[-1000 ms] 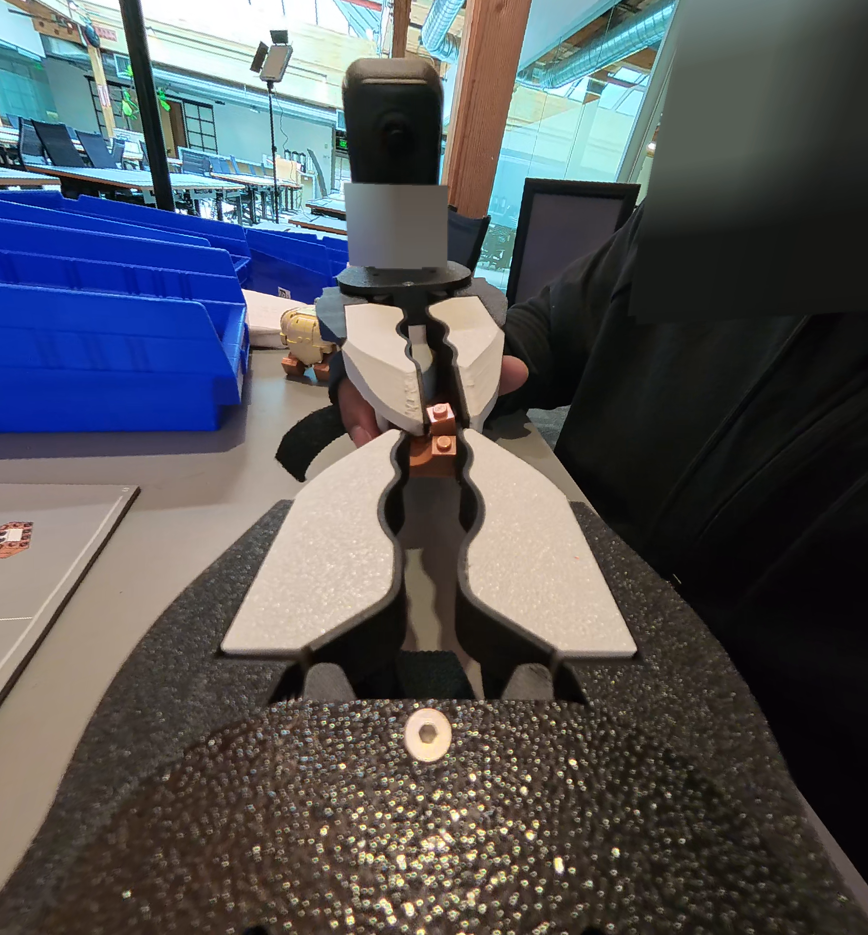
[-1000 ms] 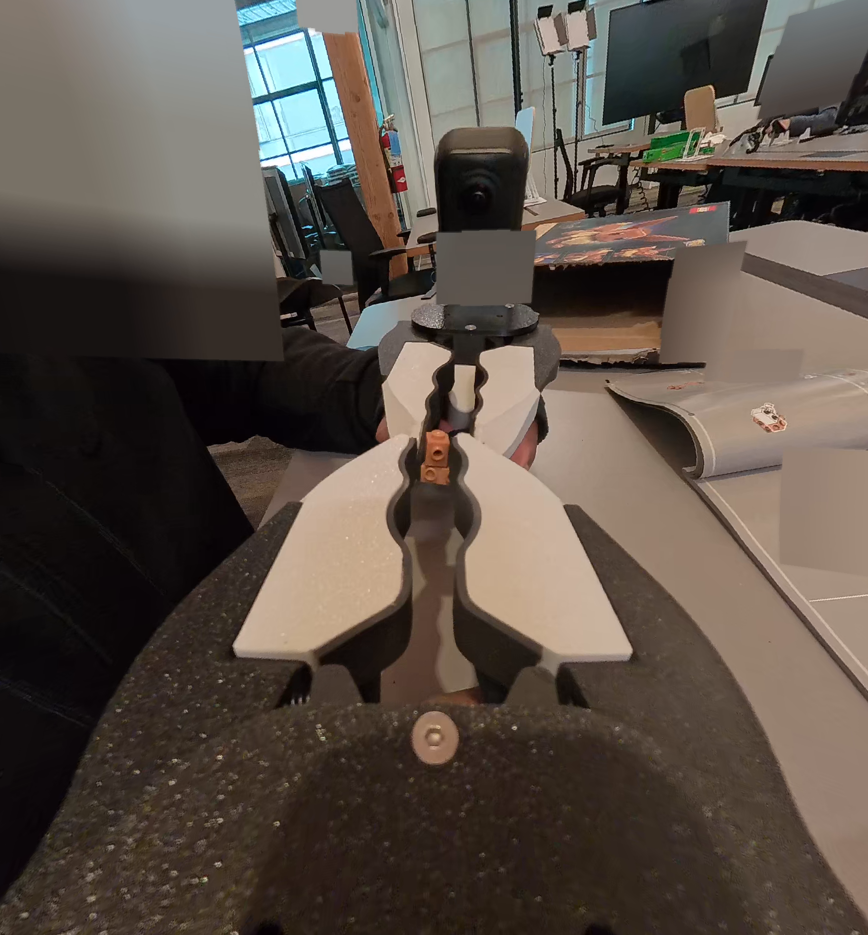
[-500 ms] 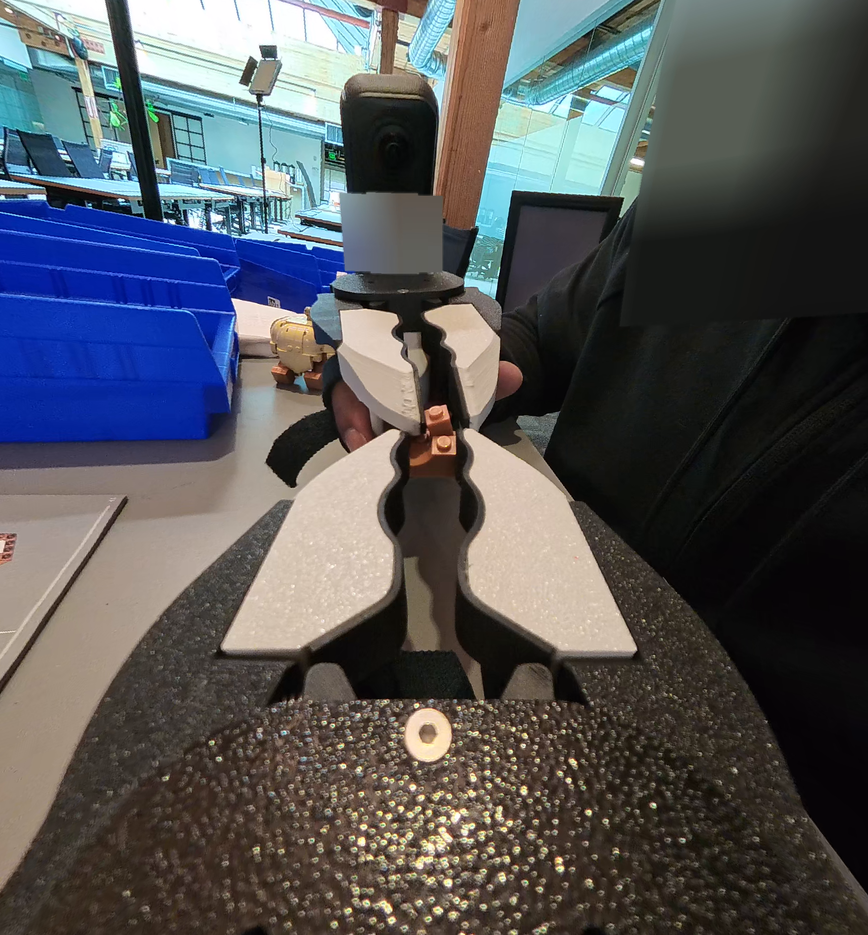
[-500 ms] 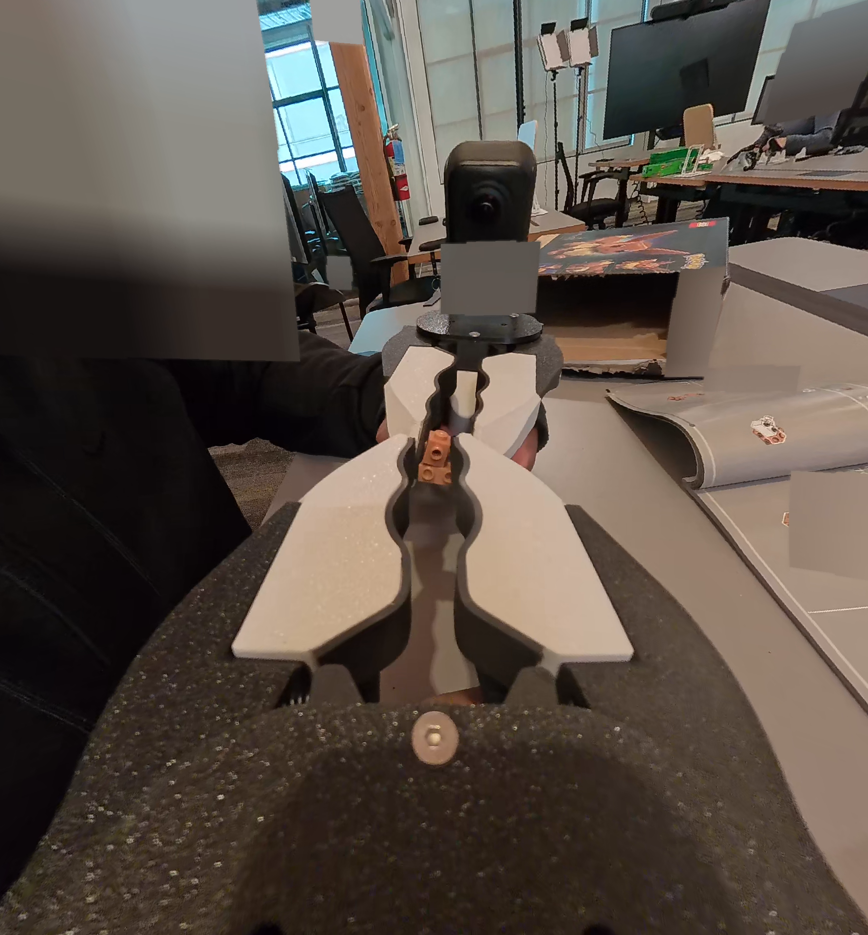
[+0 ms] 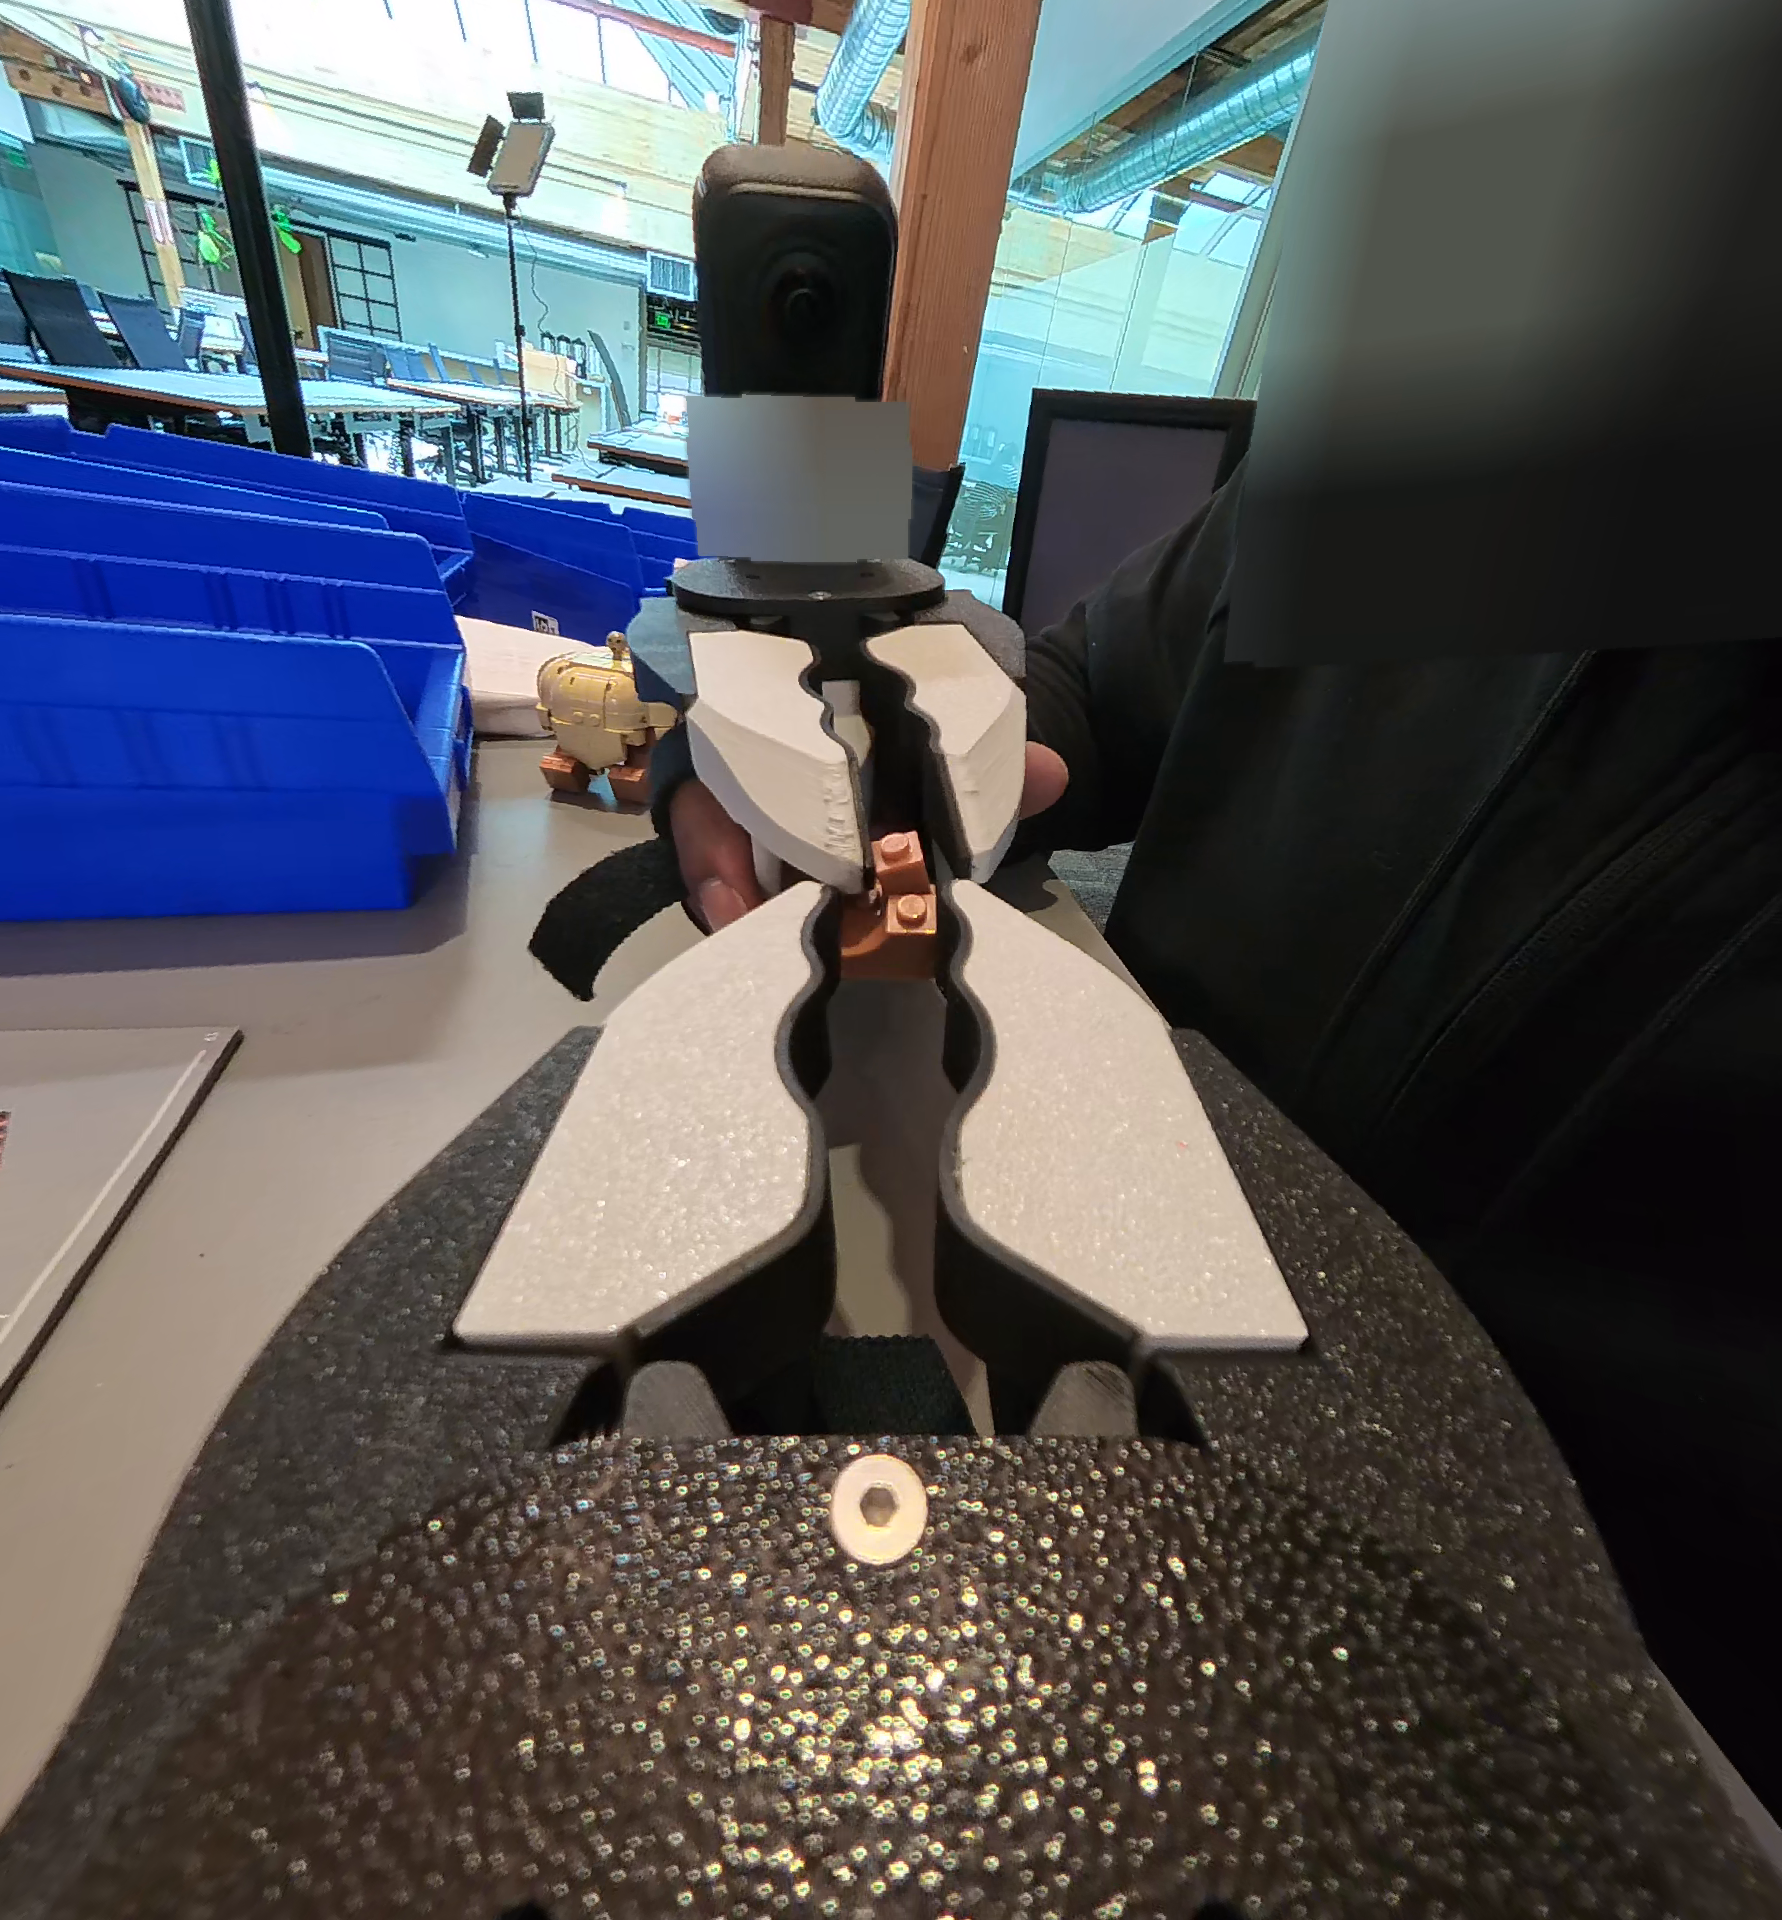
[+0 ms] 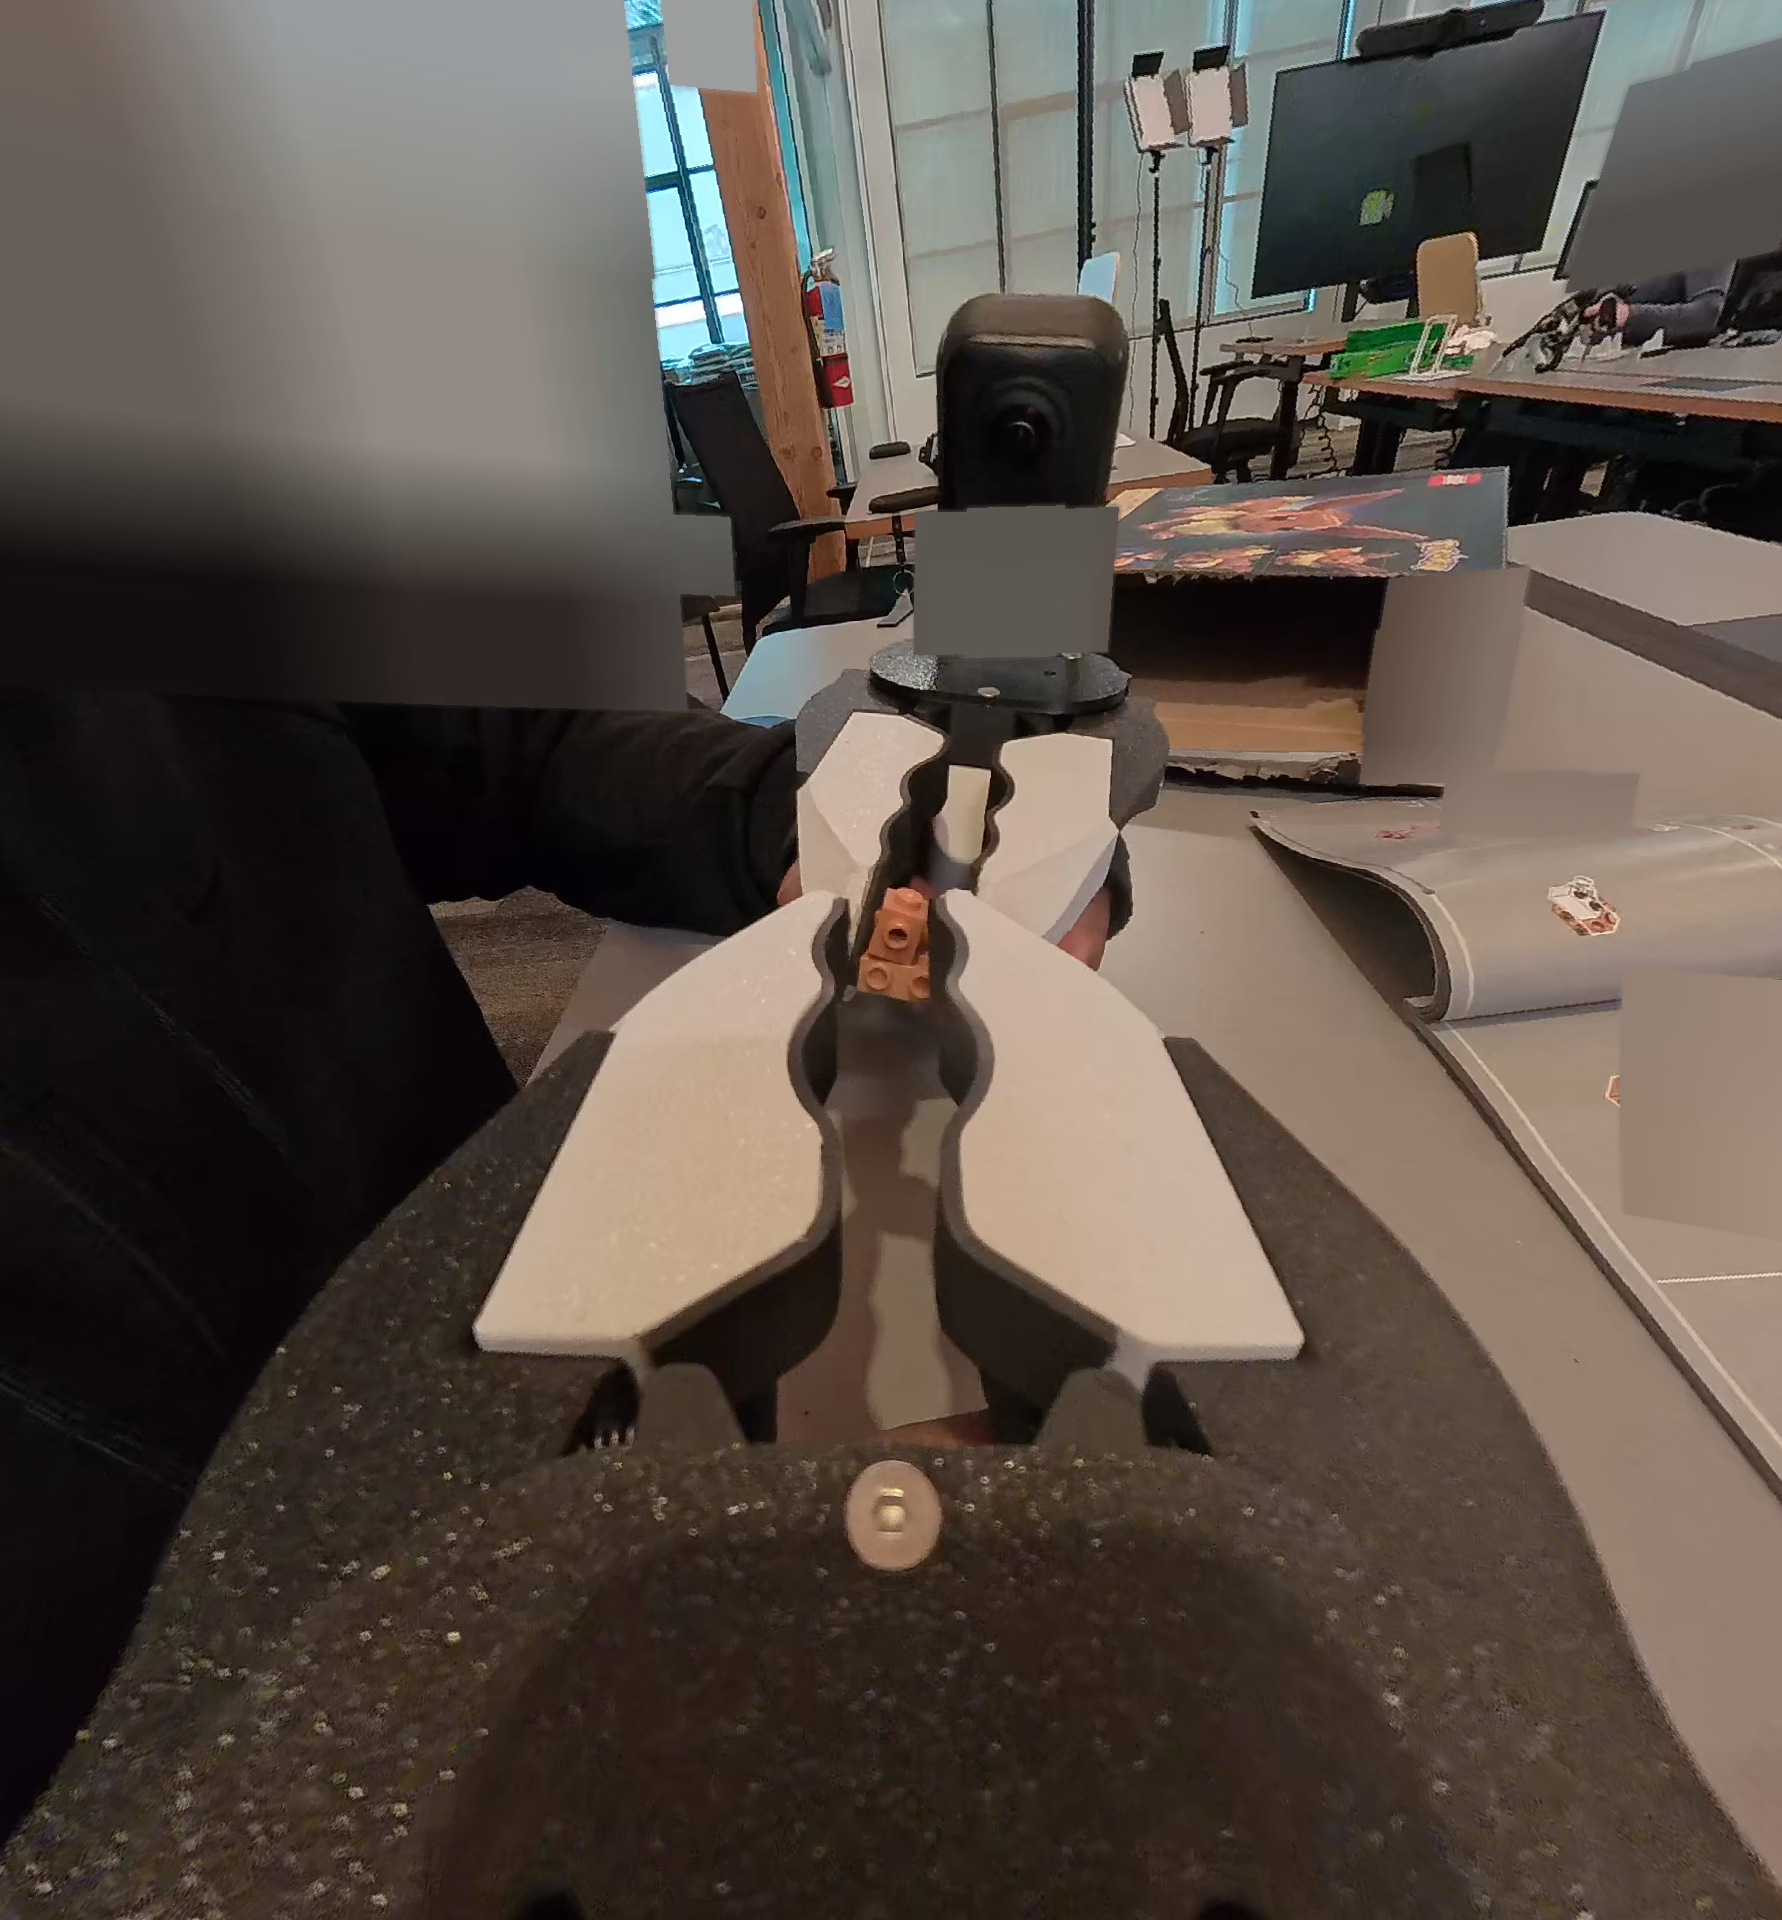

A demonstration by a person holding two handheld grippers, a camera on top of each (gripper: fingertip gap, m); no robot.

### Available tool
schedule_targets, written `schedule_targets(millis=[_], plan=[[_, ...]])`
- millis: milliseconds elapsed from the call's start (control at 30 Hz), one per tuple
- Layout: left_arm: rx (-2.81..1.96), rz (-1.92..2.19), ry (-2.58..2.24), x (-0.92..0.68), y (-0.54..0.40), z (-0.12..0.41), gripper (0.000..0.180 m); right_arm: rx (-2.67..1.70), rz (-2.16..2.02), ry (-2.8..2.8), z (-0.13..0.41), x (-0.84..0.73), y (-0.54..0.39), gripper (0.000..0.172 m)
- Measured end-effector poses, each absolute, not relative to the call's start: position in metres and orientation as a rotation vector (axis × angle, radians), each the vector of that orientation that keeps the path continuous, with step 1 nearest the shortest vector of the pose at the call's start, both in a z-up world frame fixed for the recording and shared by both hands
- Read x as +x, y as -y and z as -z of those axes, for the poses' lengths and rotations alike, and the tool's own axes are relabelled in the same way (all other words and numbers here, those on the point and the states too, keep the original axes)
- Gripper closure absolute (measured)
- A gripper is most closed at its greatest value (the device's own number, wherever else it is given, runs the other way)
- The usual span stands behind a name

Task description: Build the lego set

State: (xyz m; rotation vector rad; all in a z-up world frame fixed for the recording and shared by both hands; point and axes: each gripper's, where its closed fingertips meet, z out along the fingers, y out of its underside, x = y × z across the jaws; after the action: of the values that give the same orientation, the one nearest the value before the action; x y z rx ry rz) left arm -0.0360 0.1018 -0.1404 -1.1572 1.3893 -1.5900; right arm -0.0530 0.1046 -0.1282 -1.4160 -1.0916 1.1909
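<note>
Pinching a brown brick piece (image 5: 885,940) in my left gripper (image 5: 887,914), I see its studs facing my camera. My right gripper (image 6: 892,961) clamps a smaller orange-brown brick (image 6: 899,930) stacked upright against it, above the worktop (image 5: 243,977).

Open office around my grey table (image 5: 274,997)

Beside the thick wooden post (image 5: 954,208), bright glass walls; a large black wall screen (image 6: 1427,145) hangs well beyond it, with desks and black chairs beneath.
</note>
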Motion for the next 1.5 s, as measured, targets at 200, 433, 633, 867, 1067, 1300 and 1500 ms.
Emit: schedule_targets(millis=[200, 433, 633, 867, 1067, 1300, 1500], plan=[[-1.146, 1.605, -1.393, -0.036, -0.1, 0.14, 0.164, -1.399, -1.182, 1.101, 0.127, -0.054, -0.103, 0.156], [-1.14, 1.612, -1.396, -0.037, -0.099, 0.139, 0.164, -1.373, -1.157, 1.132, 0.127, -0.054, -0.1, 0.151], [-1.132, 1.612, -1.412, -0.036, -0.096, 0.14, 0.164, -1.342, -1.129, 1.167, 0.126, -0.053, -0.097, 0.143], [-1.132, 1.624, -1.428, -0.038, -0.094, 0.139, 0.164, -1.232, -0.954, 1.286, 0.126, -0.05, -0.092, 0.142], [-1.15, 1.628, -1.448, -0.037, -0.092, 0.142, 0.164, -1.134, -0.696, 1.417, 0.132, -0.044, -0.095, 0.143], [-1.2, 1.633, -1.448, -0.036, -0.095, 0.146, 0.164, -1.067, -0.574, 1.481, 0.136, -0.041, -0.096, 0.144], [-1.228, 1.641, -1.453, -0.035, -0.095, 0.148, 0.164, -1.037, -0.48, 1.528, 0.143, -0.045, -0.1, 0.138]])
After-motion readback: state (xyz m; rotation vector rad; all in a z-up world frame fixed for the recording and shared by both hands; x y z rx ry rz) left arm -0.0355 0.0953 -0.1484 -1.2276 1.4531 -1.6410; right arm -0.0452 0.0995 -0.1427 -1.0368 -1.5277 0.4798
